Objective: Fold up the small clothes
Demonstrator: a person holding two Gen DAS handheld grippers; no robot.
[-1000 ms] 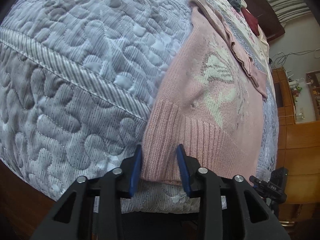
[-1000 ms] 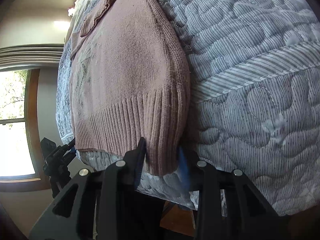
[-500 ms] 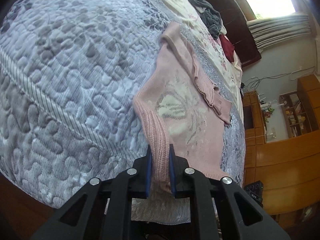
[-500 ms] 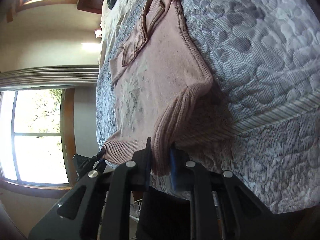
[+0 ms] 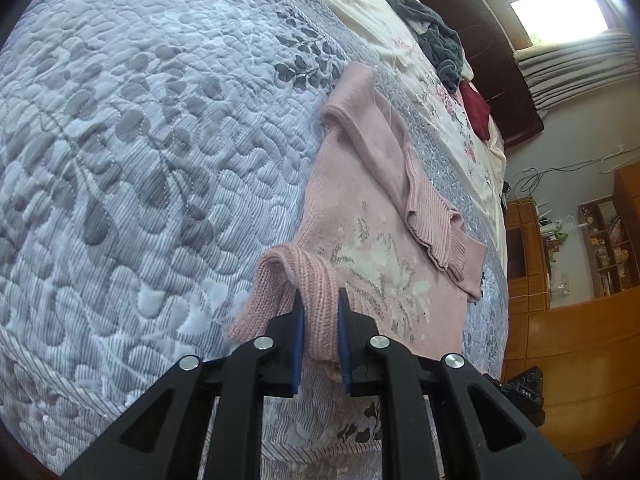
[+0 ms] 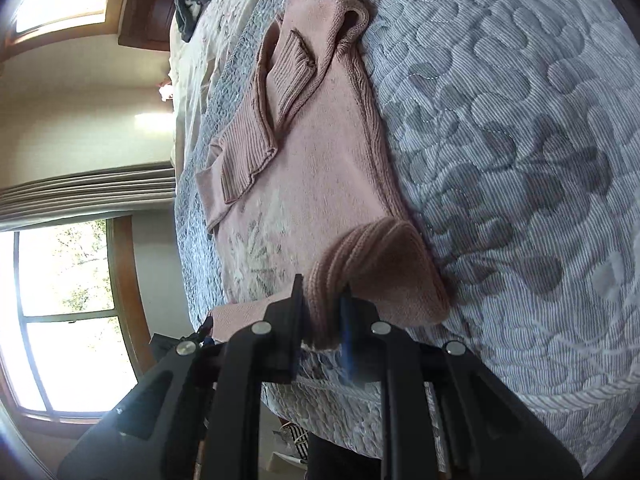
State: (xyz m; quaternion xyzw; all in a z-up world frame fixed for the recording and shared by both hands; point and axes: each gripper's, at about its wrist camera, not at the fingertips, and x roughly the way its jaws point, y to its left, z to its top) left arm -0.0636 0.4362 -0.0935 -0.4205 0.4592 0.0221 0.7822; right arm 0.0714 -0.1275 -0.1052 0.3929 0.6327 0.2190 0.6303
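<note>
pink sweater (image 5: 360, 216) hem pinched in left gripper (image 5: 319, 320) and right gripper (image 6: 322, 312), fingertips half buried in knit

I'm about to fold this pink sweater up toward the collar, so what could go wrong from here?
Both tongs, left and right, pinch only the ribbed hem corners of the pink sweater, so the knit might slip out. The sleeves folded on top could shift as the hem lifts. The hem might sag between the tongs, leaving a crooked fold.

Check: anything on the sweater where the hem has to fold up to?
Nothing loose in the path. Both grippers, left gripper and right gripper, are shut on the hem of the pink sweater. Only its own folded-in sleeves lie across the upper half.
</note>
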